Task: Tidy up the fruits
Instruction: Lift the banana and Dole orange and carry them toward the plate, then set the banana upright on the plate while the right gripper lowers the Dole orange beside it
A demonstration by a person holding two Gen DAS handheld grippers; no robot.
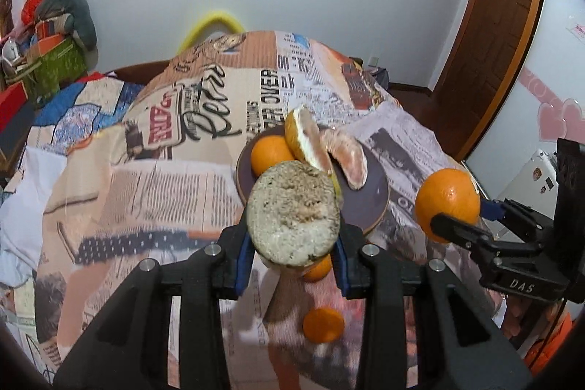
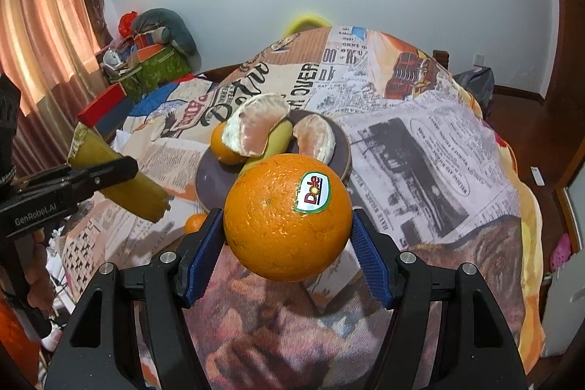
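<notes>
Grippers both loaded: right gripper pinches a stickered orange nearest, left gripper clamps a cut fruit piece lengthwise, presumably for transfer. Beyond them, the plate on the bedspread collects peeled segments, the likely drop point.

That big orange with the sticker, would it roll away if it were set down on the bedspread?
Probably. The orange looks round and smooth, so it could roll, more so since the bedspread looks rumpled and uneven. Its pebbled peel likely helps the right gripper keep hold between its ridged blue pads. The rimmed plate seems safer.
</notes>
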